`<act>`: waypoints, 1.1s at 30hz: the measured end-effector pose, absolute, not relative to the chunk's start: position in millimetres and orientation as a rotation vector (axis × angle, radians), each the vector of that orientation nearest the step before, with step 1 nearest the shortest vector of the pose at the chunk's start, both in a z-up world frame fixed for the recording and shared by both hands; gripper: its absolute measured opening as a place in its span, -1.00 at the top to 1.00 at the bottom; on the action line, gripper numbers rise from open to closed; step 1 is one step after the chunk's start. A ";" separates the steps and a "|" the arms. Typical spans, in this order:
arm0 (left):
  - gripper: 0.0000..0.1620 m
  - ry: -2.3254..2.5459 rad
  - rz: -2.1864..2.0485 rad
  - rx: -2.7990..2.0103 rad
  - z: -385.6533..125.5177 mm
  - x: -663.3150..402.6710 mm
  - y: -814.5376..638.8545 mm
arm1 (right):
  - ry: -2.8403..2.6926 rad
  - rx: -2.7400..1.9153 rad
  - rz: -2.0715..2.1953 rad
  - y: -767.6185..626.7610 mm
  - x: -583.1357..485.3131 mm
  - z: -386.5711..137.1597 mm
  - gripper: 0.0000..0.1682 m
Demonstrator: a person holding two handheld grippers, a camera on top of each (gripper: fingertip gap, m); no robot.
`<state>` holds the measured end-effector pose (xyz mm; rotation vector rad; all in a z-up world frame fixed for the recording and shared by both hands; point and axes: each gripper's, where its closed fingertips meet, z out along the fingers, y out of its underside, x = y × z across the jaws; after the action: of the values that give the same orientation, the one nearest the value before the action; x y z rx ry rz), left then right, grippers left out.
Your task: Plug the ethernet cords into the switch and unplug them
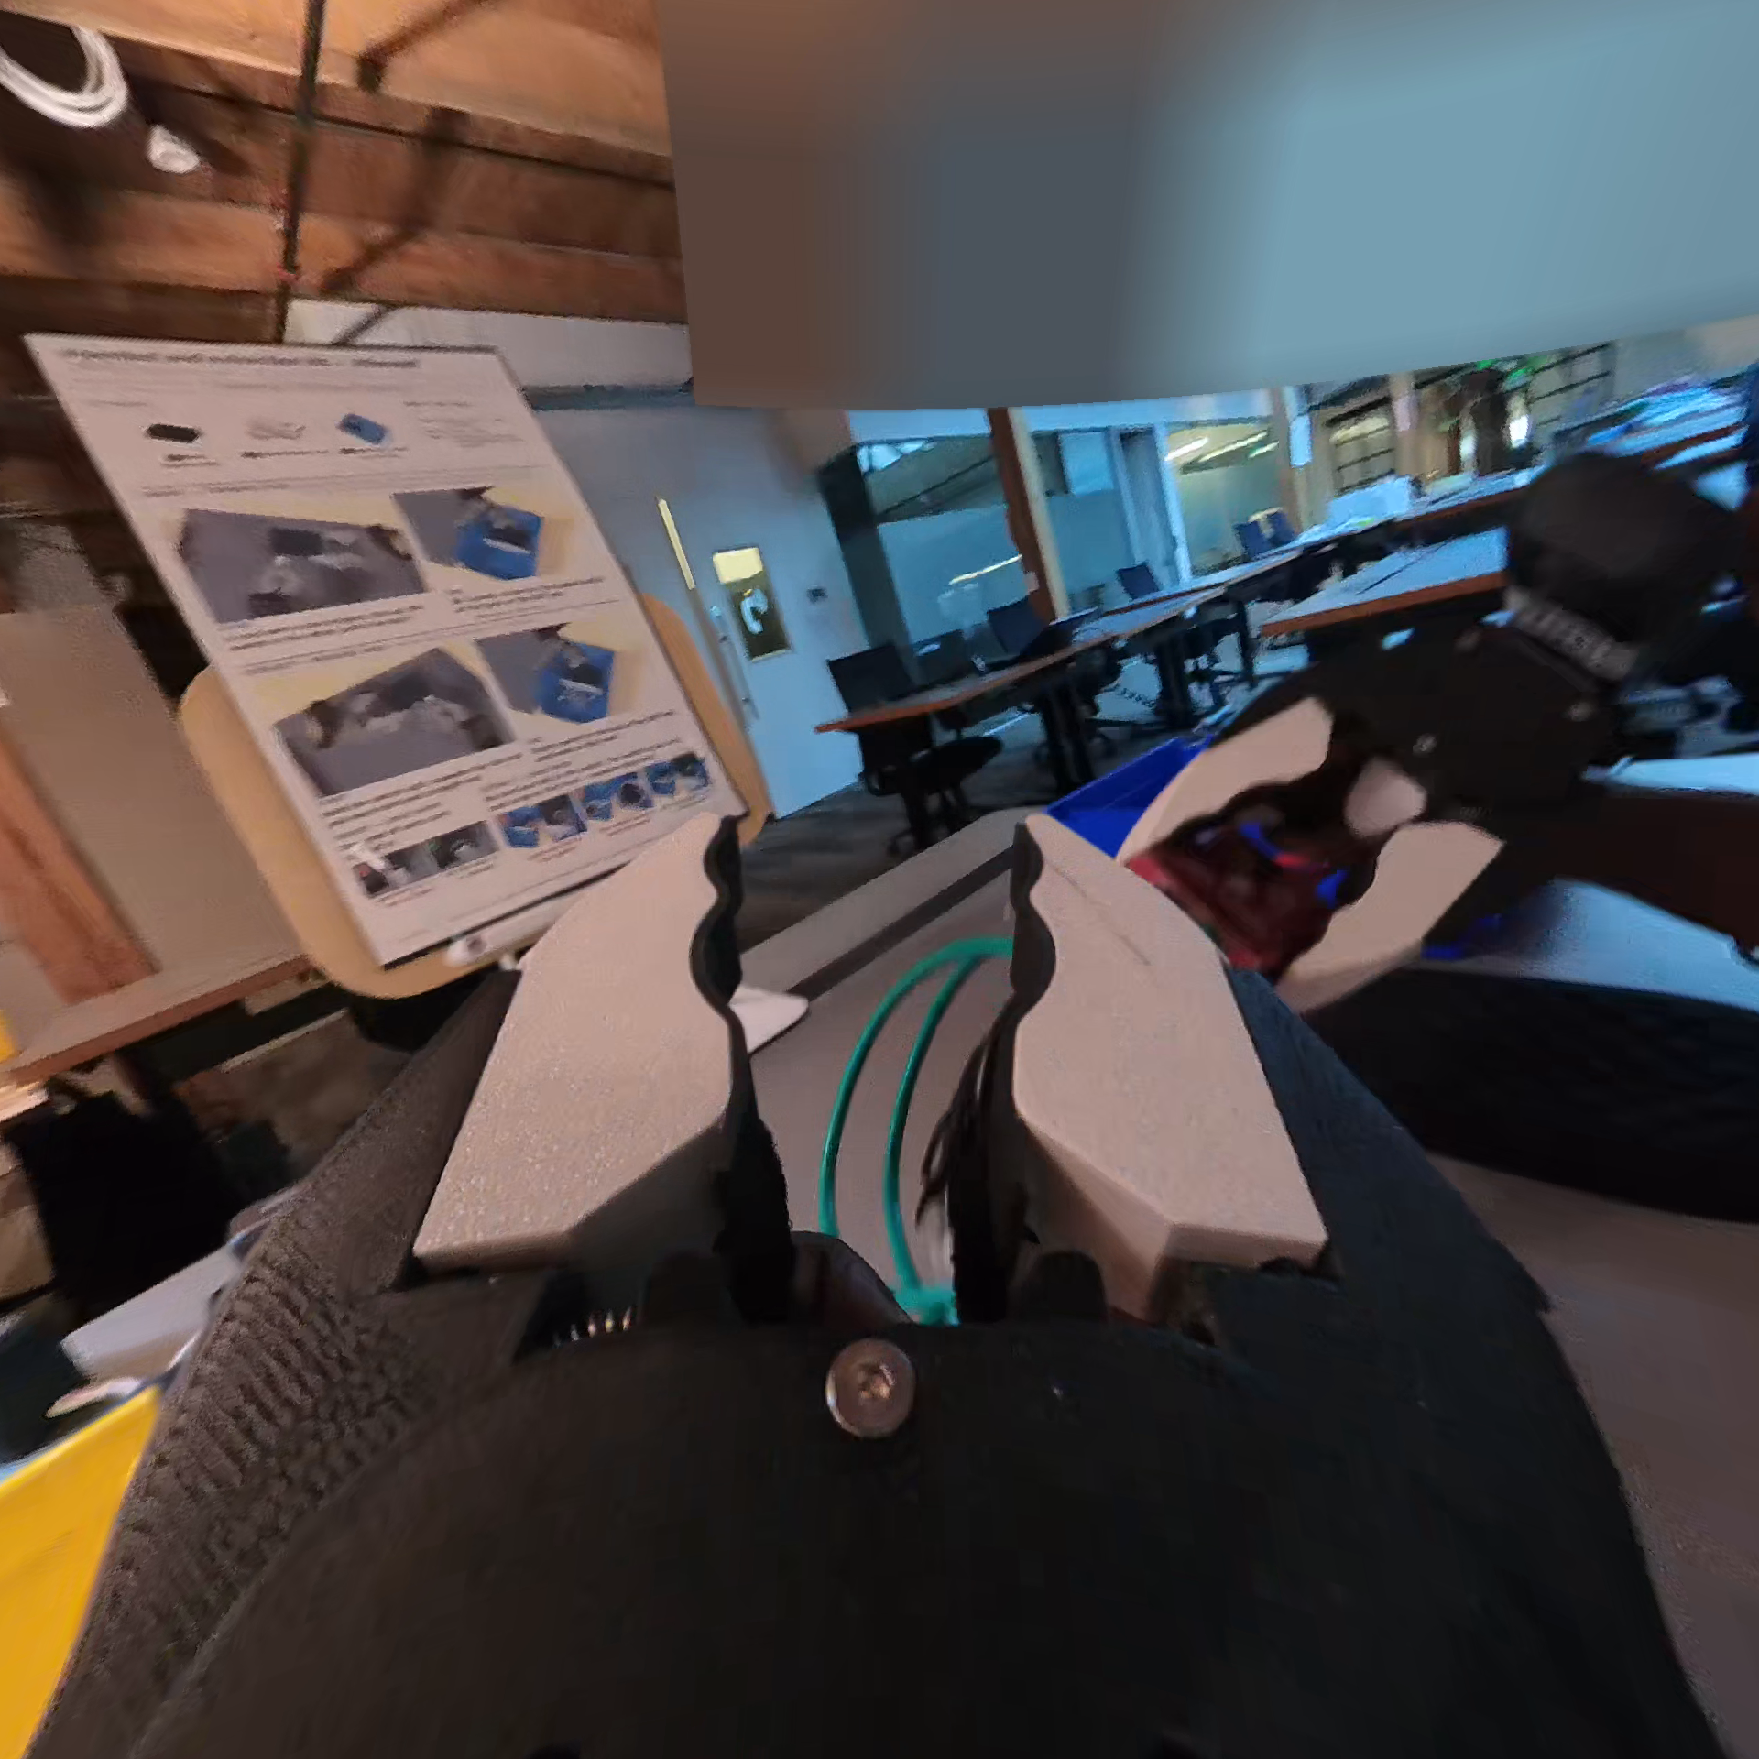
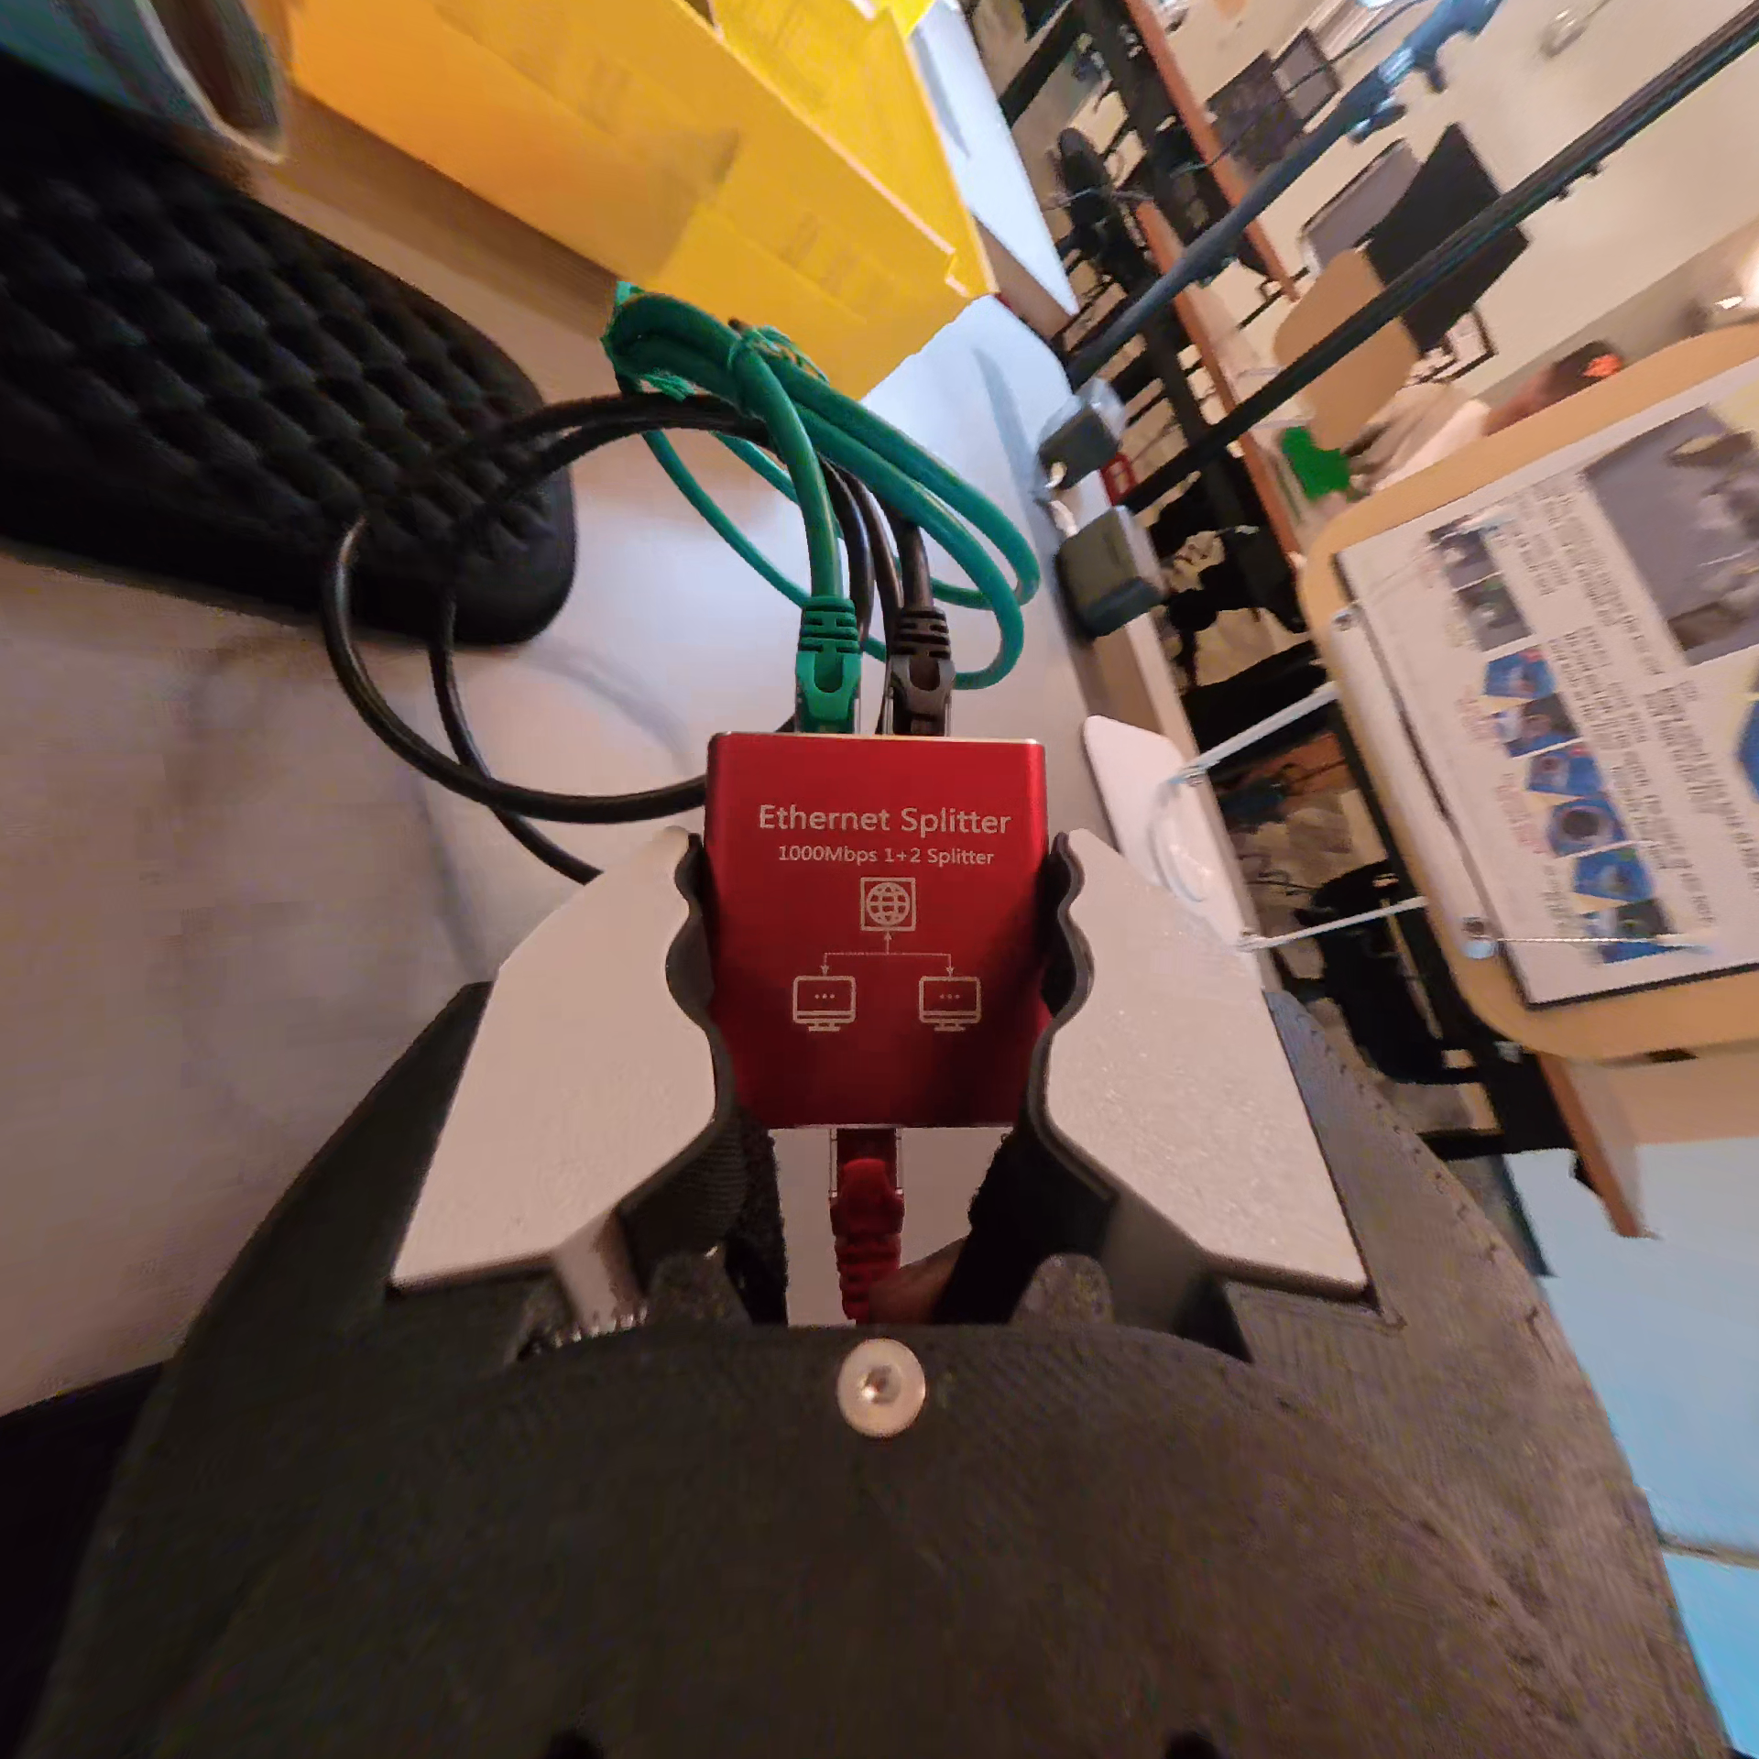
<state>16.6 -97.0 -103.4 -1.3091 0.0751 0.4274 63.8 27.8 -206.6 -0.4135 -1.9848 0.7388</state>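
Right gripper, scalloped grey fingers, pinching smooth red metal switch; green plug, black plug seated at far end, ribbed red plug at near end. Left gripper spread, empty.

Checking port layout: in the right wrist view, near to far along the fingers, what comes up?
Red plug → red switch, clamped in the right gripper → green plug and black plug side by side in its far face → green cord bundle → yellow bin.
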 end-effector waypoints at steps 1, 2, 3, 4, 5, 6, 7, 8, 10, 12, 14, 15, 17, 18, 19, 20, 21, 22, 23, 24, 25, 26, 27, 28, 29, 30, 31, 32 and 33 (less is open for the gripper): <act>0.33 0.061 0.452 -1.330 -108.9 13.2 -99.7 | -1.964 -0.411 0.730 29.8 63.6 -199.0 0.17; 0.33 0.052 0.478 -1.345 -113.4 10.4 -101.6 | -1.938 -0.408 0.721 32.4 63.4 -190.6 0.18; 0.33 0.056 0.502 -1.347 -115.4 9.0 -102.2 | -1.911 -0.407 0.713 35.9 63.6 -181.5 0.18; 0.33 0.069 0.512 -1.352 -117.0 9.0 -101.6 | -1.883 -0.410 0.707 40.2 64.0 -172.2 0.18; 0.34 0.071 0.516 -1.365 -118.7 8.1 -100.8 | -1.853 -0.416 0.695 46.0 64.7 -162.1 0.18; 0.33 0.059 0.518 -1.373 -119.9 6.2 -100.3 | -1.820 -0.425 0.677 53.2 65.7 -151.3 0.18; 0.33 0.049 0.514 -1.374 -120.6 5.3 -99.9 | -1.787 -0.438 0.652 62.1 67.1 -140.5 0.18; 0.33 0.047 0.504 -1.373 -121.6 5.6 -99.0 | -1.755 -0.454 0.623 72.4 69.0 -129.9 0.18; 0.33 0.048 0.491 -1.382 -125.0 6.1 -96.8 | -1.692 -0.495 0.555 96.4 74.7 -109.3 0.17; 0.33 0.044 0.519 -1.382 -126.0 3.7 -97.3 | -1.628 -0.540 0.477 123.7 83.5 -90.1 0.17; 0.33 0.049 0.545 -1.391 -127.0 1.7 -97.6 | -1.554 -0.596 0.395 153.8 95.8 -71.3 0.18; 0.33 0.047 0.553 -1.397 -127.6 0.4 -97.9 | -1.512 -0.624 0.351 169.4 103.1 -62.1 0.19; 0.34 0.046 0.556 -1.406 -129.0 -1.2 -98.1 | -1.418 -0.670 0.241 201.5 119.5 -45.5 0.19; 0.34 0.044 0.556 -1.407 -129.6 -2.0 -98.3 | -1.376 -0.692 0.175 217.7 128.3 -39.5 0.17; 0.34 0.043 0.557 -1.408 -130.4 -2.8 -98.2 | -1.341 -0.713 0.109 232.8 136.7 -35.1 0.18; 0.35 0.043 0.558 -1.413 -131.6 -3.4 -97.8 | -1.312 -0.730 0.040 247.1 144.8 -32.7 0.19; 0.35 0.046 0.562 -1.421 -133.4 -3.9 -97.0 | -1.293 -0.750 -0.026 260.1 152.0 -32.2 0.18; 0.35 0.048 0.571 -1.430 -135.1 -4.5 -96.3 | -1.282 -0.776 -0.082 271.8 158.5 -33.6 0.18; 0.35 0.054 0.585 -1.438 -136.7 -5.0 -95.3 | -1.275 -0.807 -0.129 282.1 164.0 -36.3 0.18; 0.35 0.066 0.599 -1.450 -138.6 -4.9 -94.0 | -1.270 -0.834 -0.173 290.9 168.9 -39.7 0.18; 0.35 0.076 0.606 -1.462 -140.5 -4.5 -92.5 | -1.269 -0.861 -0.209 298.2 172.9 -43.7 0.18; 0.35 0.078 0.603 -1.464 -141.3 -3.9 -91.4 | -1.269 -0.890 -0.239 304.3 175.9 -48.2 0.18; 0.35 0.077 0.594 -1.460 -141.2 -3.1 -90.7 | -1.272 -0.912 -0.269 309.1 178.0 -52.7 0.18; 0.35 0.076 0.584 -1.457 -141.2 -2.6 -90.0 | -1.278 -0.925 -0.300 312.7 179.1 -57.0 0.18; 0.35 0.075 0.579 -1.459 -141.7 -2.7 -89.6 | -1.289 -0.931 -0.332 315.5 179.3 -61.4 0.18; 0.36 0.076 0.582 -1.465 -142.8 -3.4 -89.2 | -1.302 -0.937 -0.363 318.0 178.7 -65.8 0.18; 0.36 0.079 0.592 -1.474 -144.0 -4.2 -89.1 | -1.312 -0.955 -0.390 320.6 178.0 -70.6 0.18; 0.36 0.086 0.603 -1.482 -145.3 -4.7 -89.2 | -1.318 -0.992 -0.409 323.5 177.4 -75.8 0.18; 0.36 0.089 0.611 -1.485 -145.8 -4.8 -89.2 | -1.320 -1.043 -0.420 326.5 176.6 -81.6 0.18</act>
<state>-4.8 -89.2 -145.8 -1.4850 0.0893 0.6106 176.6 326.5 -81.6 -1.0430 -1.3204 -0.4203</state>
